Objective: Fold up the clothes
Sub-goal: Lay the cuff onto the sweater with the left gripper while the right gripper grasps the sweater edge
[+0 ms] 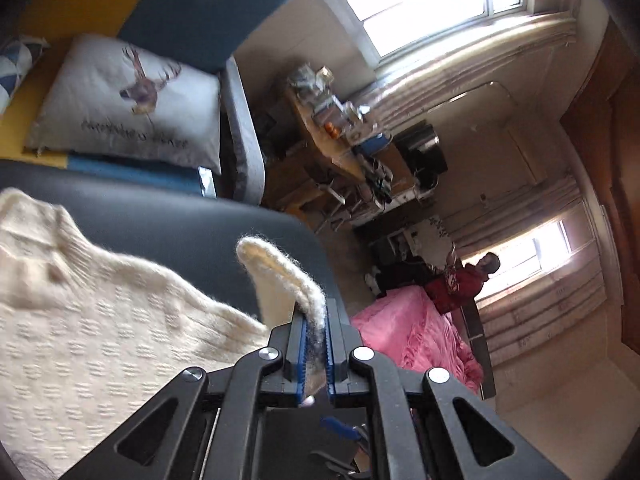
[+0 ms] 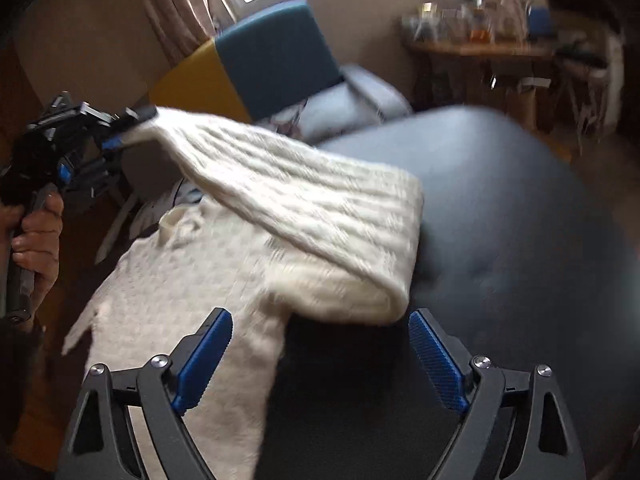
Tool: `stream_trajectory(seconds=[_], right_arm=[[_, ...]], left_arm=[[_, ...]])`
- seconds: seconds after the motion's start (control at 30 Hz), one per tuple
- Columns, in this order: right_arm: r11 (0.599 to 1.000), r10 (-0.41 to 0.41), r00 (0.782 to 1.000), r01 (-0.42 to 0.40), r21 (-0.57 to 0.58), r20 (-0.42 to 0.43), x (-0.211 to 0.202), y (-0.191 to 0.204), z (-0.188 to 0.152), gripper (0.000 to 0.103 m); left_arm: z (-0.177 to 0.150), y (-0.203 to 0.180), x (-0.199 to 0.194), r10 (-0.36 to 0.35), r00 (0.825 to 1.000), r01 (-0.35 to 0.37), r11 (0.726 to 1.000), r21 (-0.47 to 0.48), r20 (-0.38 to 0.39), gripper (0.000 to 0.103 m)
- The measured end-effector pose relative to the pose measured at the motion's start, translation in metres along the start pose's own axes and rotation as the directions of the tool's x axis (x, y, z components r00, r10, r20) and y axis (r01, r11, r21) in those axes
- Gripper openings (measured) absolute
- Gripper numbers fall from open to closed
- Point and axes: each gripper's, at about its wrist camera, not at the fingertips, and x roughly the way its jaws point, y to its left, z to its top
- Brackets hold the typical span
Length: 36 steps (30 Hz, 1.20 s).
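a cream sweater [image 2: 192,280] lies on a dark table [image 2: 500,220], its sleeve [image 2: 304,208] lifted leftward over the body. the left gripper [image 1: 316,320] is clamped on the sleeve's cuff [image 1: 280,268]; at right, the right gripper [image 2: 320,344] hovers with jaws apart, holding nothing, near the sleeve's bend. the sleeve fold appears under way; next, the cuff likely needs laying flat on the body and releasing.
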Motion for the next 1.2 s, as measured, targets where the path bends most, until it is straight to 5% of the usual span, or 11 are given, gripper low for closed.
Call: stream_trajectory(seconds=[0.1, 0.17, 0.23, 0.33, 0.37, 0.47, 0.6, 0.7, 0.8, 1.0, 1.2], right_arm=[[0.983, 0.146, 0.989, -0.143, 0.119, -0.011, 0.008, 0.006, -0.003, 0.091], [0.92, 0.295, 0.954, -0.3, 0.252, 0.059, 0.012, 0.002, -0.005, 0.091], [0.79, 0.443, 0.881, -0.47, 0.393, 0.164, 0.022, -0.003, -0.013, 0.091], [0.572, 0.562, 0.776, -0.615, 0.542, 0.287, 0.048, -0.003, -0.029, 0.091], [0.522, 0.572, 0.759, -0.63, 0.575, 0.312, 0.058, -0.001, -0.034, 0.091], [0.453, 0.551, 0.758, -0.624, 0.637, 0.35, 0.082, 0.007, -0.043, 0.091], [0.457, 0.448, 0.807, -0.577, 0.677, 0.385, 0.099, 0.005, -0.038, 0.091], [0.527, 0.403, 0.852, -0.515, 0.676, 0.335, 0.108, 0.008, -0.029, 0.086], [0.606, 0.358, 0.894, -0.443, 0.66, 0.271, 0.116, 0.013, -0.019, 0.017], [0.67, 0.302, 0.939, -0.331, 0.665, 0.164, 0.142, 0.006, -0.038, 0.014], [0.681, 0.302, 0.938, -0.337, 0.651, 0.169, 0.143, -0.003, -0.044, 0.011]], left_arm=[[0.008, 0.013, -0.043, 0.003, 0.998, -0.003, 1.0, -0.011, 0.057, 0.006], [0.011, 0.022, -0.068, 0.011, 0.996, -0.009, 1.0, -0.02, 0.091, 0.006], [0.013, 0.029, -0.087, 0.022, 0.993, -0.02, 1.0, -0.022, 0.116, 0.006], [0.014, 0.038, -0.109, 0.028, 0.99, -0.026, 0.999, -0.018, 0.135, 0.006], [0.014, 0.041, -0.115, 0.025, 0.99, -0.023, 1.0, -0.015, 0.141, 0.006], [0.016, 0.049, -0.132, 0.018, 0.987, -0.017, 1.0, -0.009, 0.159, 0.006], [0.016, 0.067, -0.152, 0.026, 0.985, -0.023, 1.0, -0.018, 0.173, 0.006], [0.012, 0.09, -0.167, 0.048, 0.98, -0.041, 0.998, -0.043, 0.194, 0.006], [0.003, 0.121, -0.179, 0.128, 0.973, -0.116, 0.991, -0.069, 0.193, 0.006], [-0.027, 0.19, -0.18, 0.163, 0.978, -0.14, 0.975, -0.175, 0.128, 0.006], [-0.058, 0.258, -0.18, 0.183, 0.981, -0.161, 0.947, -0.279, 0.058, 0.009]])
